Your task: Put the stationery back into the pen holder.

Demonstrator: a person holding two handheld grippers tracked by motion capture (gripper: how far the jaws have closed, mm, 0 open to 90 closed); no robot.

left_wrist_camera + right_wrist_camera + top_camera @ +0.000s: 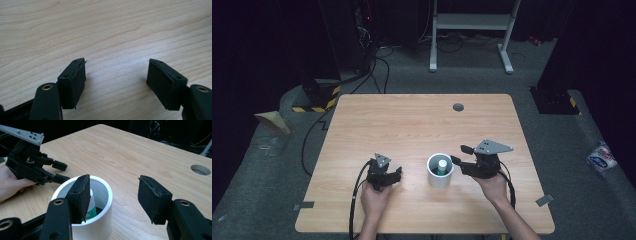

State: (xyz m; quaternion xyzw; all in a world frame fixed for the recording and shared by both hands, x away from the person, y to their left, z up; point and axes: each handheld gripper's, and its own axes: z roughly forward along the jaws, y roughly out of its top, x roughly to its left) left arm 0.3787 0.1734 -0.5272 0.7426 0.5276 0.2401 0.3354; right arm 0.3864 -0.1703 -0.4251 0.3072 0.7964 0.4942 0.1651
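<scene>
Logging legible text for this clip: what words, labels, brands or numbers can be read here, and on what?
None can be read.
White cup: plain, no print.
Green-and-white bottle inside it: no lettering legible.
Blue-and-white packet on the floor: print too small and blurred to read.

Cup (440,172) on table (412,125) between left gripper (398,173) and right gripper (459,154); bottle (442,166) inside cup.
</scene>
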